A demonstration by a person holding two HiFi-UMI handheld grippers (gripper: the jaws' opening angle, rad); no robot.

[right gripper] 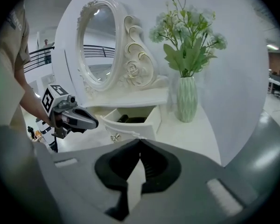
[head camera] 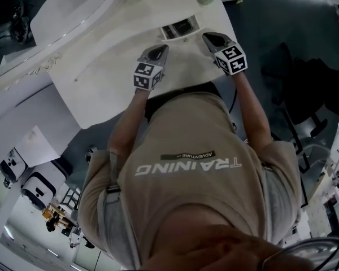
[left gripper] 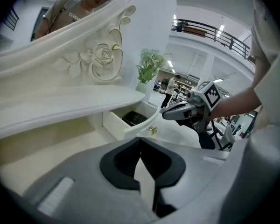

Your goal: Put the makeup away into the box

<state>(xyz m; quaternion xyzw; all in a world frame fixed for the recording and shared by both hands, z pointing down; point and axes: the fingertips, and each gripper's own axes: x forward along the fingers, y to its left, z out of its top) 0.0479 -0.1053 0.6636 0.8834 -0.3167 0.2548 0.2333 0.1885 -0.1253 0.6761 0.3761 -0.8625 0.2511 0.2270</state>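
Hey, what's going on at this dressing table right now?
A person stands at a white dressing table with a gripper in each hand. The left gripper and the right gripper are both shut with nothing between their jaws, and both point toward a small open drawer. Dark items lie inside the drawer. A vase of flowers stands on the table beside it, and an oval mirror rises behind.
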